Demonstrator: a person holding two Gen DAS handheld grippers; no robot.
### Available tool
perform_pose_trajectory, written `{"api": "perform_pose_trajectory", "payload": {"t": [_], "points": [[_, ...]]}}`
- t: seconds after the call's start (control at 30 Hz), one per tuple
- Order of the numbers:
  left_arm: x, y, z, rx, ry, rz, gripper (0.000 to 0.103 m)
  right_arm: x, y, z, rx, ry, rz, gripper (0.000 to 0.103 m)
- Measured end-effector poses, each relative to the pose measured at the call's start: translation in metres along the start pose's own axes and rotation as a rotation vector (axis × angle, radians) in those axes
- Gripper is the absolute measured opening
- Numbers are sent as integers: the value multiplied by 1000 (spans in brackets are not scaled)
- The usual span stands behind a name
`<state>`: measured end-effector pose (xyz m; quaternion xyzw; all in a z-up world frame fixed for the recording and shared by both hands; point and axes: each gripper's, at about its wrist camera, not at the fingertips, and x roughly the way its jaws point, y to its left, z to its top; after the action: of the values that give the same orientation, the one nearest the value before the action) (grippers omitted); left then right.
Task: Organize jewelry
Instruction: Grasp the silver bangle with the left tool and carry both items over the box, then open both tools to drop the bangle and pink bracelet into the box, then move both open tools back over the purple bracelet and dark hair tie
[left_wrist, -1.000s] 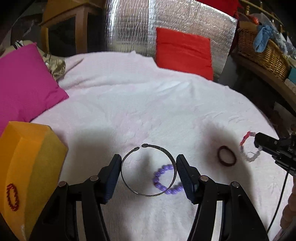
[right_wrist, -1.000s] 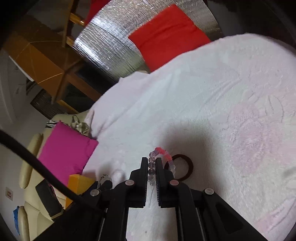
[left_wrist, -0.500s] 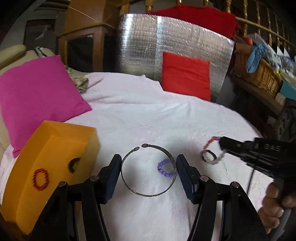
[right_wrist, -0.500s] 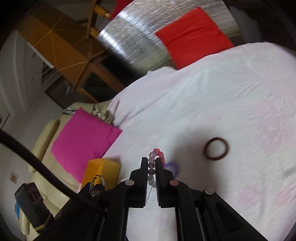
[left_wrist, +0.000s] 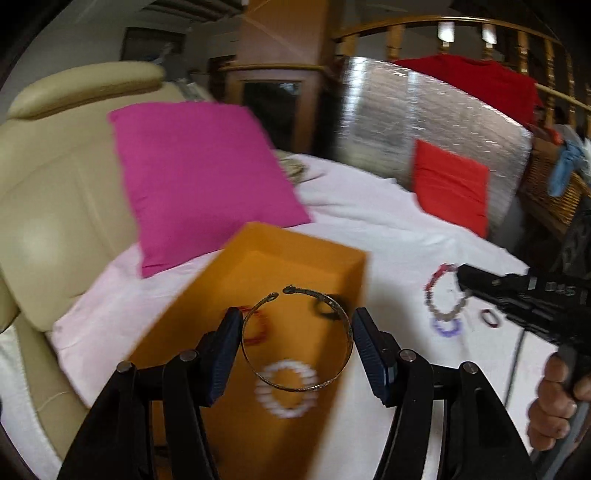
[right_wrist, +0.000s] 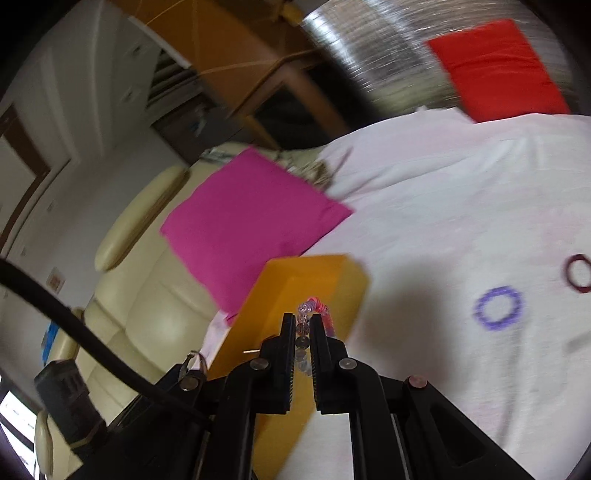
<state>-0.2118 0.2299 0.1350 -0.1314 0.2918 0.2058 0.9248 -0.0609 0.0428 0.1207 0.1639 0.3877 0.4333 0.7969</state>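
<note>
Two grippers going at once here. My left gripper (left_wrist: 295, 332) is spread wide, squeezing a thin metal bangle (left_wrist: 297, 341) between its pads, sitting low center of the frame over the orange box (left_wrist: 295, 266). A white bead bracelet (left_wrist: 286, 387) and a red one (left_wrist: 255, 326) are lying in that box. My right gripper (right_wrist: 304, 321) is nearly closed, pinching a pink-and-clear bead bracelet (right_wrist: 314, 308) over the box too. A purple bracelet (right_wrist: 498, 308) and a dark ring (right_wrist: 578, 273) are sitting on the white cloth (right_wrist: 443, 221), right side.

We see metal bangle (left_wrist: 295, 339) over orange box (left_wrist: 266, 280) | white bracelet (left_wrist: 286, 387) inside | beaded bracelet (right_wrist: 314, 317) pinched | purple bracelet (right_wrist: 498, 307) on bed
</note>
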Motion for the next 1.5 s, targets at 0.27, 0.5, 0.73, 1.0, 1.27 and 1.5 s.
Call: {"api": "perform_pose_trajectory", "payload": {"t": [0.27, 0.5, 0.73, 1.0, 1.27, 1.5], "points": [[31, 51, -17, -51, 86, 93, 62, 62, 43, -14, -44, 88, 47, 9], [51, 64, -31, -65, 145, 115, 62, 113, 43, -28, -58, 168, 14, 9], [68, 74, -40, -68, 217, 153, 64, 136, 45, -29, -75, 187, -7, 9], [66, 78, -35, -80, 229, 192, 64, 132, 30, -16, -52, 155, -85, 12], [49, 33, -20, -21, 170, 136, 64, 78, 5, 0, -40, 60, -152, 12], [34, -35, -12, 51, 137, 45, 69, 6, -45, 17, 29, -12, -231, 12]]}}
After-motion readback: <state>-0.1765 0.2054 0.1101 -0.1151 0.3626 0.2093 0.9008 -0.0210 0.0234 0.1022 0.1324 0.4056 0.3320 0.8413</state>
